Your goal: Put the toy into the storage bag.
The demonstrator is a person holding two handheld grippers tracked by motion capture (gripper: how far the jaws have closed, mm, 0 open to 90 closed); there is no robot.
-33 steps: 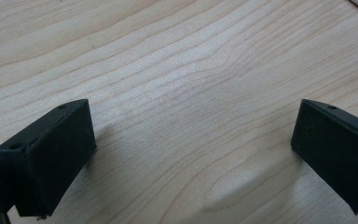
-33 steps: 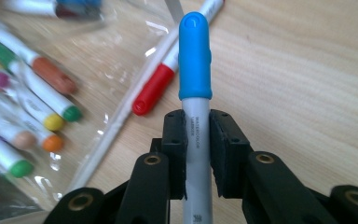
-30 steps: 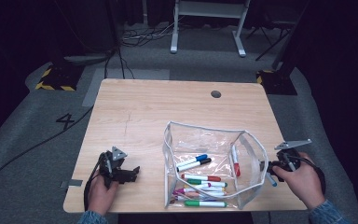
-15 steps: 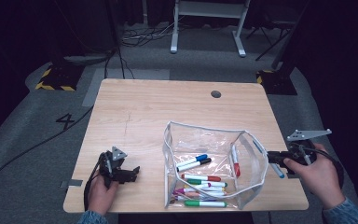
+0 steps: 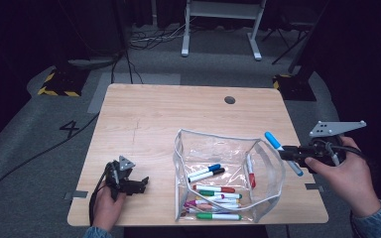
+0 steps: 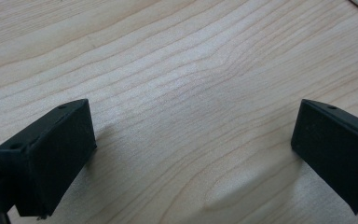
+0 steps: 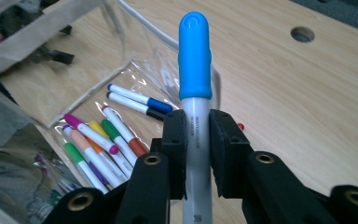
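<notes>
Marker (image 7: 195,93) labelled "WATERCOLOR MARKER"

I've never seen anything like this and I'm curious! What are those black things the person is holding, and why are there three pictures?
Those are hand-held grippers: tools with two black jaws that pinch things. A person holds one in each hand at a wooden table.

The high view comes from a camera above the table. The other two come from little cameras riding on each gripper, looking along its jaws.

On the table sits a clear plastic pouch with colourful markers inside.

The right gripper is pinching a marker with a blue cap, held beside the pouch. Its own view shows the marker up close between the jaws.

The left gripper rests on the table with its jaws wide apart, holding nothing.
</notes>
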